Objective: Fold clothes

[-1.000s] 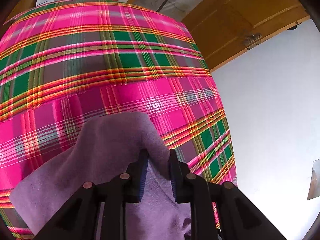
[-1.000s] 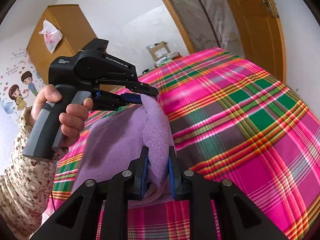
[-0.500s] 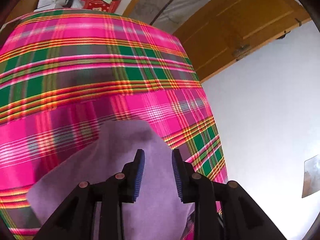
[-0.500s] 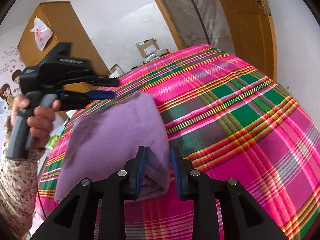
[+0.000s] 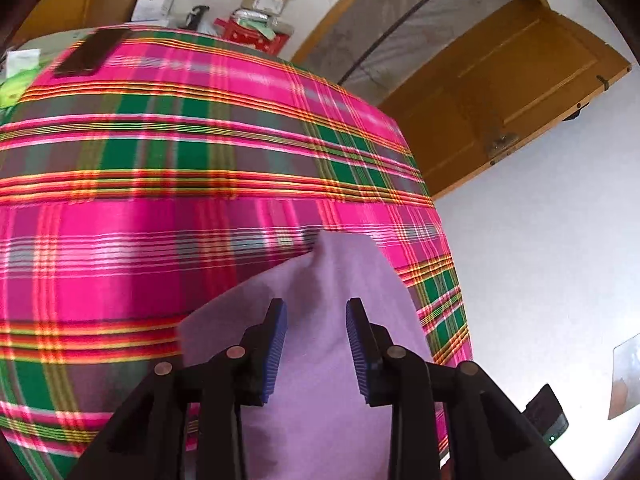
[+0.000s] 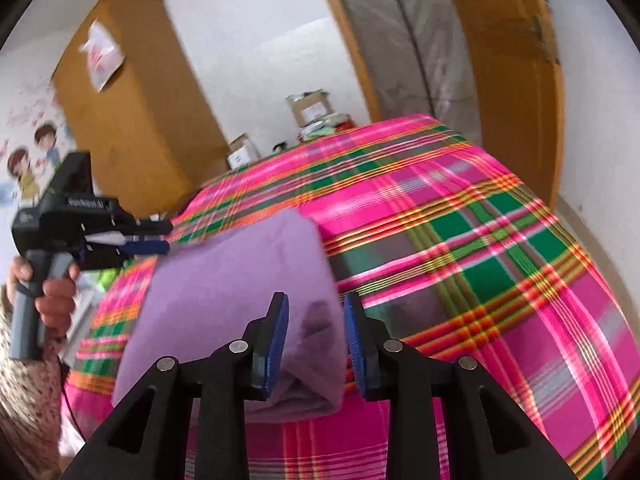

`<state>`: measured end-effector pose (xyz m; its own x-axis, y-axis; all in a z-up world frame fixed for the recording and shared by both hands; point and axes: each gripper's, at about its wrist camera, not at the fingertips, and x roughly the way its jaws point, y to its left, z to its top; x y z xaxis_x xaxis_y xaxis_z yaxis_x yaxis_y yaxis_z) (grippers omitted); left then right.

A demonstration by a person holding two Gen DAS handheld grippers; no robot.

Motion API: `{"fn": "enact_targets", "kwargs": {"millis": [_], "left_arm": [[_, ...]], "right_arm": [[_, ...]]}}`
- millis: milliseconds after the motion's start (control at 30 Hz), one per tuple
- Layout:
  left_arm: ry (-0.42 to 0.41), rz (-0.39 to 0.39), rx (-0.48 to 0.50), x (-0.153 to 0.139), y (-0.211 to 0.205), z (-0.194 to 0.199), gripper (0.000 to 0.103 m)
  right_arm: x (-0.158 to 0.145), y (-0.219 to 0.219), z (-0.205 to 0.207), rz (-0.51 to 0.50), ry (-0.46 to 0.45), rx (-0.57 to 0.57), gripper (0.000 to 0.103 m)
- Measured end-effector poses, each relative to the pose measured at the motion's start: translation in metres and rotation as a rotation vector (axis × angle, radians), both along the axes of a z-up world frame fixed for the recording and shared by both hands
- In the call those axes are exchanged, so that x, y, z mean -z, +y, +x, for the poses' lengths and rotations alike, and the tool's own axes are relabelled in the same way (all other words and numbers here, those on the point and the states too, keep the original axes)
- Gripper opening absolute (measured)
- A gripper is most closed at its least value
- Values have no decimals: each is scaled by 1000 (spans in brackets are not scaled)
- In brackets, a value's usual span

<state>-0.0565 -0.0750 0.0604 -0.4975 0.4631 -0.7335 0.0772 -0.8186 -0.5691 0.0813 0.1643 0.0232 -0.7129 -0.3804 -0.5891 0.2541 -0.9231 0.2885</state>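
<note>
A folded purple garment (image 6: 240, 280) lies on the pink plaid bed cover (image 6: 480, 240). My right gripper (image 6: 316, 300) straddles its near right corner. Its jaws are opening, with the fold between the blue pads and a slim gap at the right pad. In the right wrist view my left gripper (image 6: 168, 236) hangs off the garment's left edge in a hand (image 6: 56, 292), clear of the cloth. The left wrist view has the left gripper (image 5: 315, 306) above the purple garment (image 5: 344, 272), jaws opening and nothing pinched between them.
The plaid cover (image 5: 160, 160) runs far back to boxes (image 5: 260, 0) and a red bag. A dark flat object (image 5: 92, 54) lies at the bed's far left. A wooden wardrobe (image 6: 132, 120) stands left, a wooden door (image 5: 500, 100) right, beside a white wall.
The left gripper let go of the lifted purple fold and drew back to the left. The garment now lies flat and folded. Both pairs of jaws have widened.
</note>
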Motion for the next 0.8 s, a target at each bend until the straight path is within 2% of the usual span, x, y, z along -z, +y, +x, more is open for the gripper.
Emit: {"fn": "enact_targets", "kwargs": {"millis": [167,333,433,500,633,667,767,800], "left_arm": [[-20,17,-33,12,-21,17,32],[-19,64,-72,19,-38,32,33],[-24,67,-67,24,-45,44,35],[-36,80,-61,30,-49,51,37],[-20,112,-46,34,-51,64,41],[-14,129,-38,36,-51,67,44],[-25,176,7,45,-45,68,49],[-33,183,16,48,-43,69,50]], "right_arm": [[20,-11,2,140,-26,-14,30],[32,6,6,148,-60,30,31],[36,12,4,185,-81,42,31],[33,13,1,197,-89,32,31],[18,16,-11,153,-77,-18,31],[14,16,-17,127,-80,-44,33],[7,9,-34,69,-91,-158,55],[7,5,-42,53,-105,-201,58]]}}
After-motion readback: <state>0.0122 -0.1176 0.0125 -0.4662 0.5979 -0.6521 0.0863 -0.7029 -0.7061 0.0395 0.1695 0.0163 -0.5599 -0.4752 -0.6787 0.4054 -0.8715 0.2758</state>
